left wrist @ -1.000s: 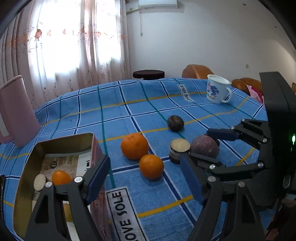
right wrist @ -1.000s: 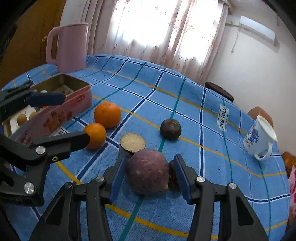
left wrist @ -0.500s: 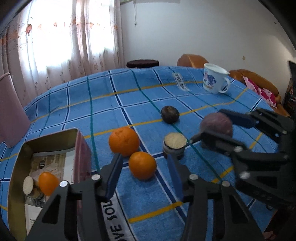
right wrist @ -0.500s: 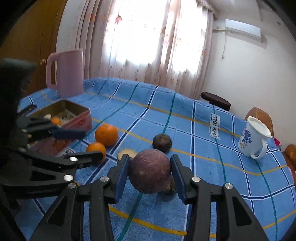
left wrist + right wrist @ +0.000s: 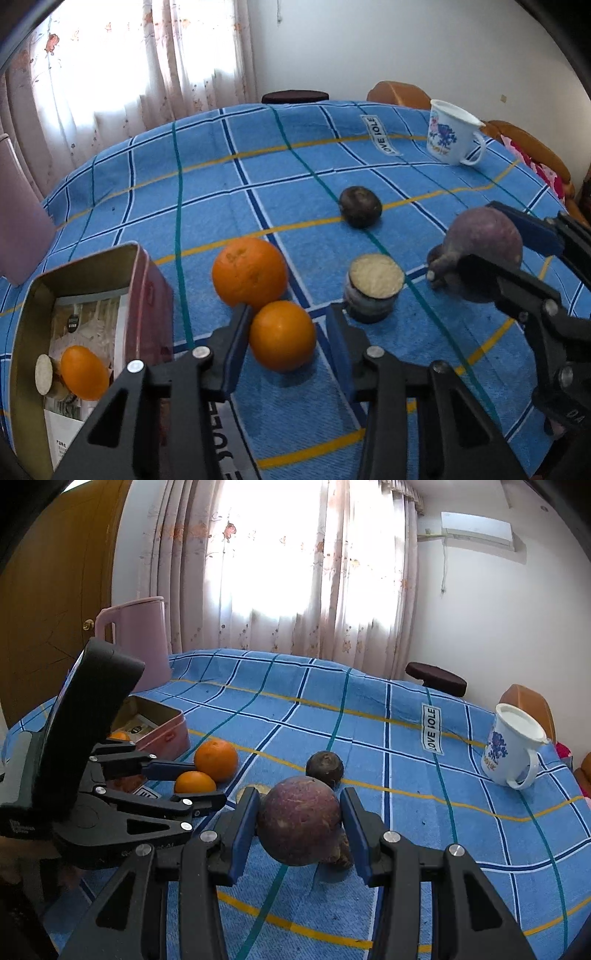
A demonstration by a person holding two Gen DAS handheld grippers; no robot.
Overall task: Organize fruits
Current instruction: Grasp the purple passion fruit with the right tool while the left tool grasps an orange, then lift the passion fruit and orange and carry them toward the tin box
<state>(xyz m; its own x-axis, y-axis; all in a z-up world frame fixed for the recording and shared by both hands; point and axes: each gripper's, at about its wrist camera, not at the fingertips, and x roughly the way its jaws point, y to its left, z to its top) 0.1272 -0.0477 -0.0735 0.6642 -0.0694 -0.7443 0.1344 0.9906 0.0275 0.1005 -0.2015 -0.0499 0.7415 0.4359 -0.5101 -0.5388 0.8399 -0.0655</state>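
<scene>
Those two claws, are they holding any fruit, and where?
Right gripper clamps the purple fruit by its sides. Left gripper is closing around the small orange.

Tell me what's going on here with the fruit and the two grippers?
A person with a gripper in each hand is sorting fruit on a blue checked tablecloth. The right gripper is clamped on a large purple fruit. The left gripper is closing its jaws around the smaller orange. A bigger orange, a dark fruit and a cut piece lie loose. The open tin already holds one orange.
</scene>
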